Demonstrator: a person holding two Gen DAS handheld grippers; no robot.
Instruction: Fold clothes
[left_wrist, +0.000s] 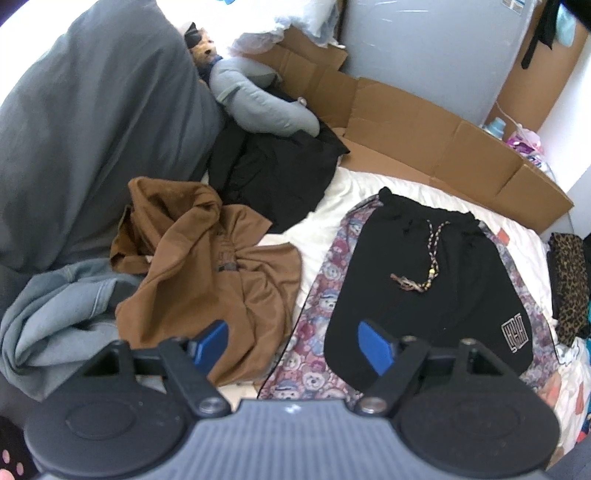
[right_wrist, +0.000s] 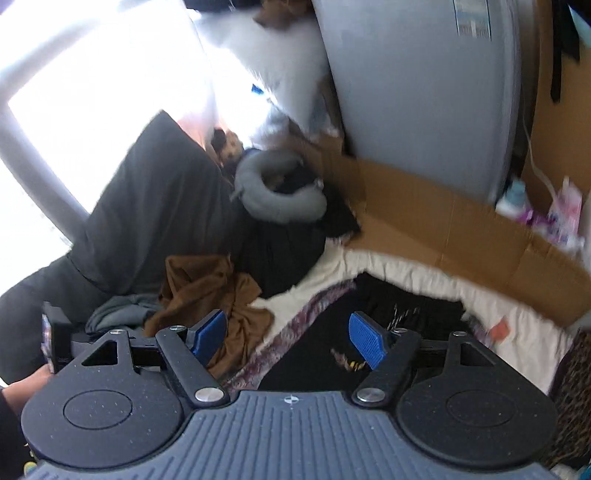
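Black shorts (left_wrist: 424, 280) with teddy-print side panels lie spread flat on the white-sheeted bed (left_wrist: 332, 218), centre-right of the left wrist view, drawstring (left_wrist: 424, 266) loose on top. Brown hoodie (left_wrist: 218, 273) sits crumpled to their left, a grey garment (left_wrist: 62, 310) at lower left. Left tool (left_wrist: 291, 343) is spread wide, nothing between the fingers, hovering over the shorts' near hem. Right tool (right_wrist: 288, 338) is also spread and empty, in a blurred view. Step: start of folding the shorts, likely. Next move calls for each tool to pinch a hem or side edge, then carry it across.
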